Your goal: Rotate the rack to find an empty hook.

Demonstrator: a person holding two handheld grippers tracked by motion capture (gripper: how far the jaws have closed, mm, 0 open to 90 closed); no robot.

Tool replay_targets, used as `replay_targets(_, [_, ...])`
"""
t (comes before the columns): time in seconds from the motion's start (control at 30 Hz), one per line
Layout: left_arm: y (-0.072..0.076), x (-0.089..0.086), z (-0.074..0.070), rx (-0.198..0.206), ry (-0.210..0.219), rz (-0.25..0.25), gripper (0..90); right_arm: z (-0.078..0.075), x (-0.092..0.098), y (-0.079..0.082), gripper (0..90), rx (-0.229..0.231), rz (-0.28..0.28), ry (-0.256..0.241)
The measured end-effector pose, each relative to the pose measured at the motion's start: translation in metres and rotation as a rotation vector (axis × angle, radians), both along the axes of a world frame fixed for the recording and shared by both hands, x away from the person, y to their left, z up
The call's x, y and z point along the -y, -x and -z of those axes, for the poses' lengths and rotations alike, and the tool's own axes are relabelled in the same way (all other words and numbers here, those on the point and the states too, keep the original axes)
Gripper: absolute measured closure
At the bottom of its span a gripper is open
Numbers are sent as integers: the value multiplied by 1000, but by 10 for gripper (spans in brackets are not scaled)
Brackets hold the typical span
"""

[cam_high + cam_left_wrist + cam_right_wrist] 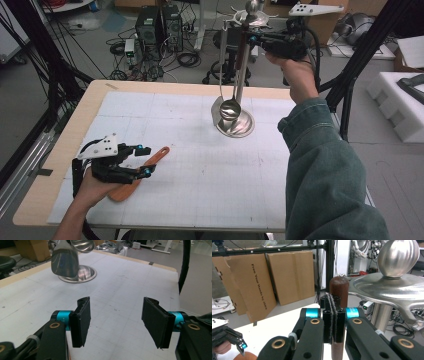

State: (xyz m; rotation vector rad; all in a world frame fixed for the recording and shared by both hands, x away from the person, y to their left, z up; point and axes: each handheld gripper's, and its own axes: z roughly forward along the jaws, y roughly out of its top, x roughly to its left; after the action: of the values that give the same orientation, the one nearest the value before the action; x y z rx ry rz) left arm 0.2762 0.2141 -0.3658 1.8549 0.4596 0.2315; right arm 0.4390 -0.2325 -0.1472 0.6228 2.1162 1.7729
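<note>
Cardboard box (pixel 244 280): brown, printed "Free Your Hands by JAKA".
Utensil stand (pixel 239 120): polished steel, round dished base, ball finial, on the white gridded mat (pixel 200 165); steel ladle (pixel 230 107) hanging.
Brown wooden handle (pixel 339 287): round-topped, upright beside the stand's top, pinched between the closed right gripper (pixel 333 307).
Left gripper (pixel 143 160): spread wide, holding nothing, over an orange wooden spatula (pixel 135 180) lying flat.

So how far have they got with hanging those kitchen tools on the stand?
A steel ladle already hangs on the metal stand. The right gripper is shut on a brown-handled utensil up by the stand's top, seemingly being hung. An orange spatula lies on the table by the open left gripper, probably next.
</note>
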Motion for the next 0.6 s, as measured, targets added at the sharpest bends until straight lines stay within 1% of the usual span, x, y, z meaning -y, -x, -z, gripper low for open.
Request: replay_targets(0.6, [0, 1, 0, 5, 1, -1, 407, 0, -6, 0, 900, 2, -6, 3])
